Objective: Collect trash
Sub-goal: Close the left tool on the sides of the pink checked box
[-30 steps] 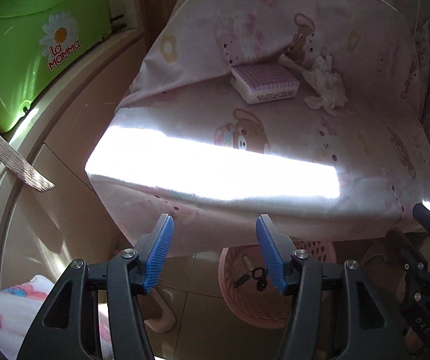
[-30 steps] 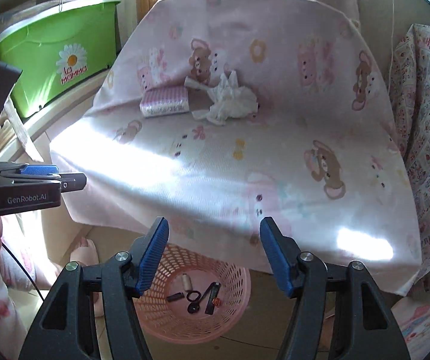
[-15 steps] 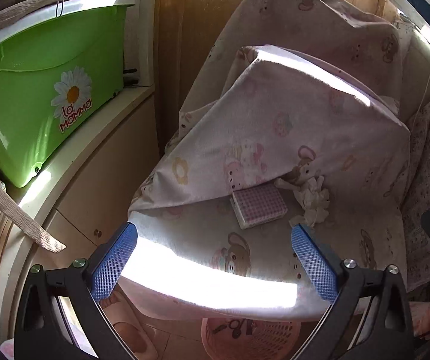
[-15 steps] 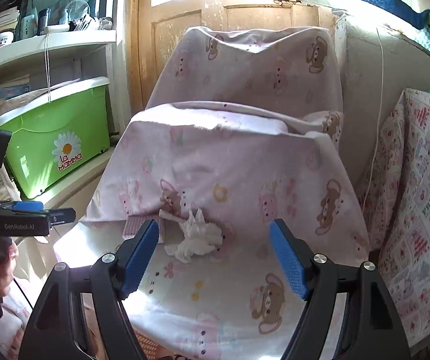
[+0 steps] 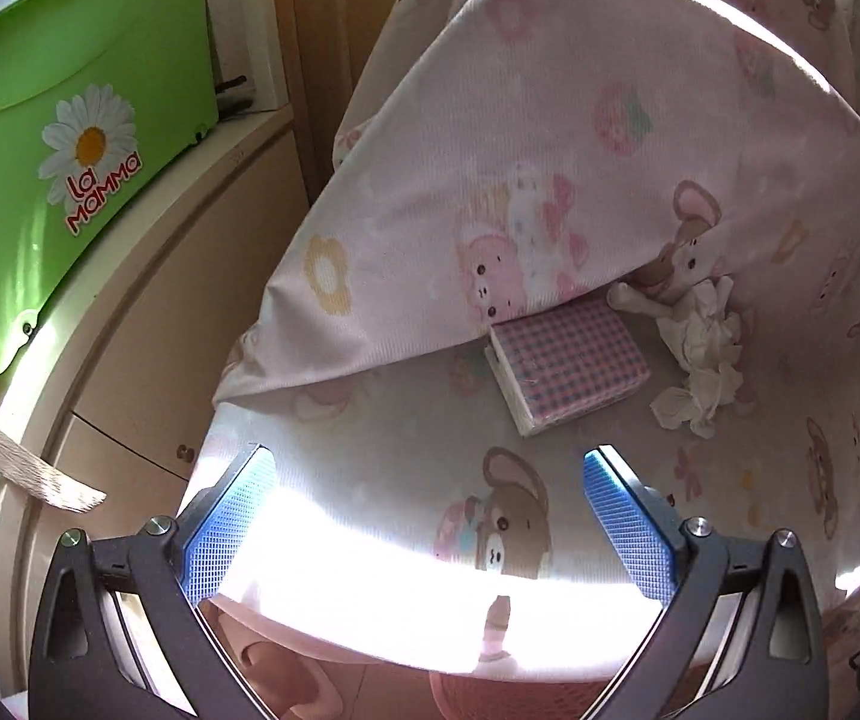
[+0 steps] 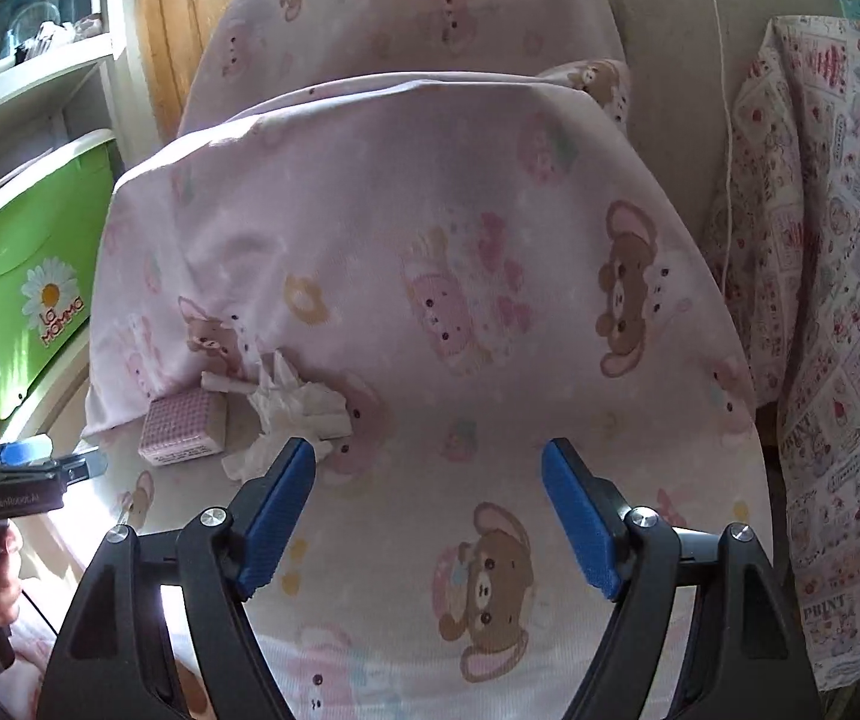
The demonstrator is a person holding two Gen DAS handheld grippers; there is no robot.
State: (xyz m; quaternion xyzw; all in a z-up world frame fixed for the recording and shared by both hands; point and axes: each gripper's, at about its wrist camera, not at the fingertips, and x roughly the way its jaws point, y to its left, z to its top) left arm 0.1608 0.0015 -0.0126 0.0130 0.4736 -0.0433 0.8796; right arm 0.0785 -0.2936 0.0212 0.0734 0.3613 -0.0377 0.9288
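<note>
A crumpled white tissue [image 5: 700, 354] lies on the seat of a chair draped in pink bear-print cloth [image 5: 405, 420], next to a pink checked tissue pack [image 5: 574, 360]. My left gripper [image 5: 426, 468] hovers over the seat's front left part, open wide and empty, with pack and tissue ahead to its right. In the right wrist view my right gripper [image 6: 428, 450] is open with nothing between its fingers. The tissue [image 6: 303, 402] sits just beyond its left fingertip, and the pack [image 6: 183, 426] lies further left.
A green plastic box [image 5: 69, 120] stands on a cream cabinet left of the chair. A pink basket [image 5: 490, 696] shows under the seat's front edge. A patterned cloth [image 6: 838, 300] hangs at the right. The left hand-held gripper [image 6: 9, 480] shows at the left edge.
Both grippers rose from the basket below the seat and moved forward over the seat toward the tissue and pack. Both sets of jaws opened wider, the left much more.
</note>
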